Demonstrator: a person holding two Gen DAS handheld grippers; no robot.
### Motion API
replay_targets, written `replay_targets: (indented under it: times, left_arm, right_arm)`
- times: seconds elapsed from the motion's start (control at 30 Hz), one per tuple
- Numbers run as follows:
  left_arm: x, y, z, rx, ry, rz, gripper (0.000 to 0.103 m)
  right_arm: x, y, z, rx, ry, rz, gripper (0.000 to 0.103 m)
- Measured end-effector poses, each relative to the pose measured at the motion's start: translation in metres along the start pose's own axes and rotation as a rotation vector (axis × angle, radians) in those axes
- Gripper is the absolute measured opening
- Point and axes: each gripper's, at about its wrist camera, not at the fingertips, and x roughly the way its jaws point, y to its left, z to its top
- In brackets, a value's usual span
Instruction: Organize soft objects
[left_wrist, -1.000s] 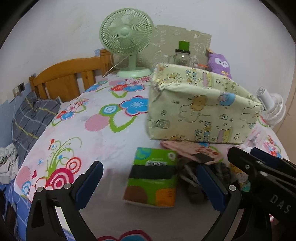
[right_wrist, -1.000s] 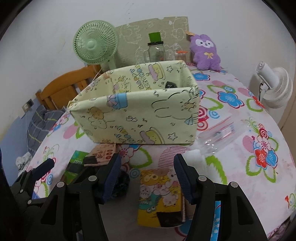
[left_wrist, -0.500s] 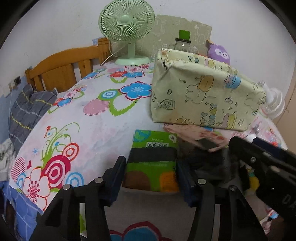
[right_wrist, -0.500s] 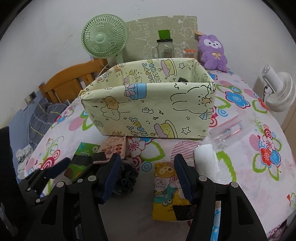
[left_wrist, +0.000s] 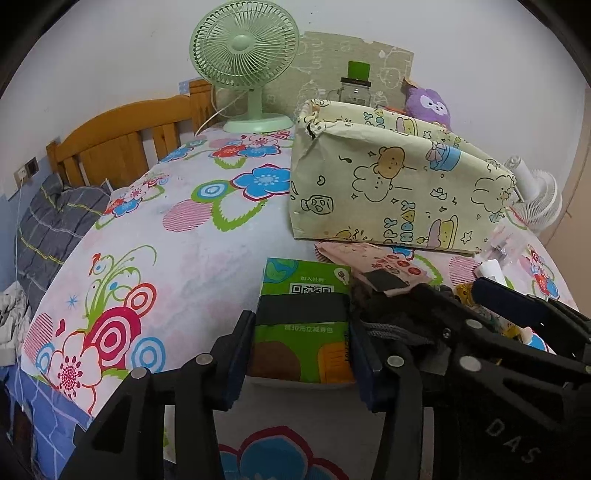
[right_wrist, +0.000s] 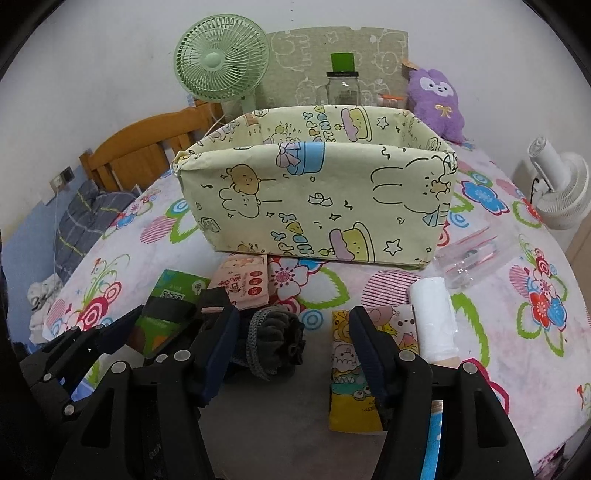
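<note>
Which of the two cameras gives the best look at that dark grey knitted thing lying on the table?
The right wrist view: the dark grey knitted bundle lies in plain sight there, just ahead of the right gripper. In the left wrist view, the right gripper's black arm crosses it, leaving only a dark scrap visible.

- The left wrist view looks forward and down along its own hand-held gripper (left_wrist: 301, 354), close over the near edge of the worktop (left_wrist: 177, 266), left of the fabric box (left_wrist: 399, 192), seeing its left corner.
- The right wrist view looks forward and down from just right of that, facing the fabric box (right_wrist: 317, 199) squarely, close.
- Both share the box, the green fan (left_wrist: 244, 48) behind it, the green packet (left_wrist: 303, 321) and the purple plush (right_wrist: 437, 99).
</note>
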Motion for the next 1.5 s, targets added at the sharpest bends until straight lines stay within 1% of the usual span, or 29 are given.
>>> replay_targets:
  times: [0.03,0.07,0.1,0.13,0.17,0.2,0.37,0.67,1.0,1.5]
  left_arm:
    - [0.0,-0.001,0.0,0.003,0.0,0.004,0.049]
    - [0.0,-0.003,0.0,0.008,0.0,0.007,0.049]
    - [-0.001,-0.003,-0.001,0.011,-0.001,0.009,0.049]
    - [-0.001,-0.004,-0.001,0.016,-0.001,0.009,0.049]
    - [-0.001,-0.005,-0.002,0.02,0.0,0.006,0.049]
    - [-0.002,-0.006,-0.002,0.021,-0.001,0.004,0.049]
    - [-0.005,-0.009,-0.002,0.024,-0.005,0.003,0.049]
    - [-0.019,-0.02,0.006,0.031,-0.044,-0.008,0.049]
    - [-0.047,-0.033,0.019,0.037,-0.108,-0.014,0.049]
    - [-0.074,-0.049,0.051,0.043,-0.186,-0.027,0.049]
  right_arm:
    - [0.0,0.001,0.0,-0.004,0.0,0.006,0.064]
    - [0.0,0.002,-0.001,-0.007,0.001,0.014,0.057]
    - [0.0,0.005,-0.001,-0.013,0.002,0.023,0.053]
    - [-0.001,0.007,-0.002,-0.019,0.003,0.031,0.045]
    - [-0.001,0.01,-0.002,-0.026,0.007,0.041,0.041]
    - [-0.001,0.011,-0.002,-0.032,0.007,0.043,0.041]
    - [-0.004,0.009,-0.003,-0.019,0.0,0.042,0.033]
    - [-0.022,0.001,0.001,-0.004,-0.047,0.026,0.031]
    - [-0.054,-0.009,0.013,0.007,-0.117,0.023,0.031]
    - [-0.094,-0.025,0.041,0.03,-0.203,0.003,0.031]
